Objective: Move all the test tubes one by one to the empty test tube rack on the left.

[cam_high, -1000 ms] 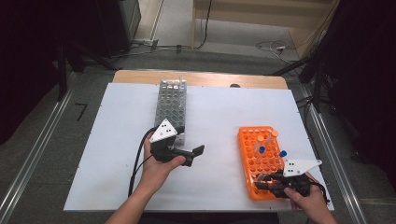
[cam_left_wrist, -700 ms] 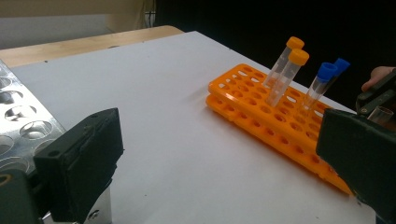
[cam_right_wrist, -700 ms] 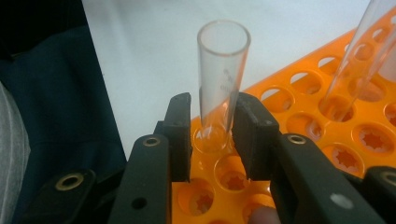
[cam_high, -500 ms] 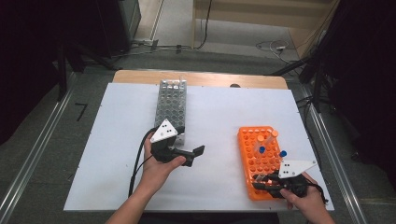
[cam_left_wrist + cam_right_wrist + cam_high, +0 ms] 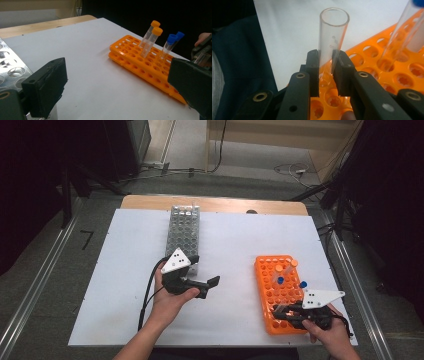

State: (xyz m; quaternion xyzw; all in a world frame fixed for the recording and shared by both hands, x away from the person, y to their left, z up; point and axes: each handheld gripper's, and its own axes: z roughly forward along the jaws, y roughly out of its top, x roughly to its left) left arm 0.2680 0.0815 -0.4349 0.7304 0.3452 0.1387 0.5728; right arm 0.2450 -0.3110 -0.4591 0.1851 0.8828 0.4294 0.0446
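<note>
Uncapped clear tube point(image 5: 333, 37) stands pinched between the two black jaws of the right gripper point(image 5: 325, 66), its open mouth up and its lower end down in a hole of the orange rack point(image 5: 392, 82). The jaws have just been closing, and both pads now press on the glass, so the tube is clamped. In the high view the right gripper point(image 5: 286, 312) sits at about five o'clock on the white table point(image 5: 125, 270), over the near end of the orange rack point(image 5: 265, 270), with the person's right hand point(image 5: 330, 335) behind it.

Farther along the rack, toward twelve o'clock, stand two orange-capped tubes point(image 5: 153, 31) and two blue-capped tubes point(image 5: 172, 40), all leaning slightly.

At about seven o'clock from the table's middle, the left hand point(image 5: 170, 302) holds the left gripper point(image 5: 207, 287) just above the table surface, well apart from the orange rack. Its jaws stand wide with nothing between them, pointing toward three o'clock. Just beside it, running toward twelve o'clock, lies a long metal rack point(image 5: 183, 230), whose near end the gripper's grey plate partly covers.
</note>
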